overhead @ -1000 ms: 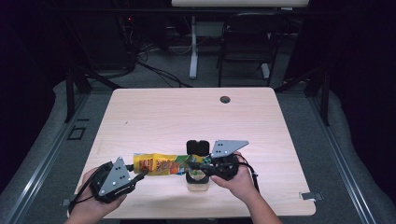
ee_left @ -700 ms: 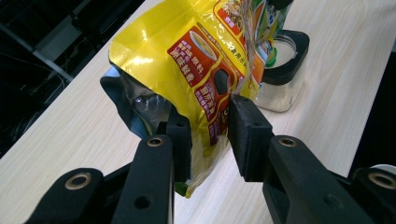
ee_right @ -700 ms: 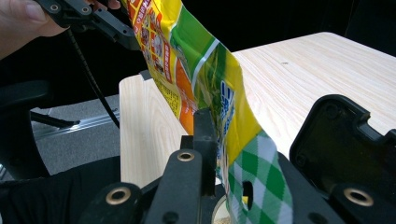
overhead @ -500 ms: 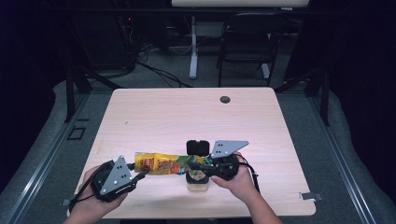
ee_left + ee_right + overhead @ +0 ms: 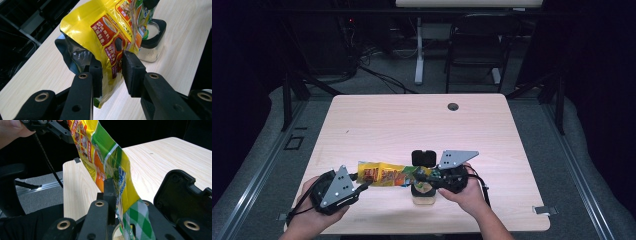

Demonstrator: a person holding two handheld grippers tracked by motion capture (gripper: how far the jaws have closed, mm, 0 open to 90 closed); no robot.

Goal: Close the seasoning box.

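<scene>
A yellow and green food pouch point(image 5: 384, 175) hangs stretched between both grippers above the table's near edge. My left gripper point(image 5: 362, 184) is shut on its sealed bottom end, and the pouch point(image 5: 100, 30) fills the gap between the left gripper's point(image 5: 112, 72) pads. My right gripper point(image 5: 419, 175) is shut on the green mouth end of the pouch point(image 5: 105, 157), over a clear jar point(image 5: 423, 195). The jar's black hinged lid point(image 5: 424, 158) stands open. A thin grainy stream point(image 5: 135, 30) falls toward the jar point(image 5: 152, 47). The pouch hides the right gripper's point(image 5: 120, 195) far jaw.
The light wooden table point(image 5: 412, 125) has a round cable hole point(image 5: 453, 106) near its far edge. A chair and dark cables stand on the floor beyond it. The open lid point(image 5: 182, 195) rises close beside my right gripper.
</scene>
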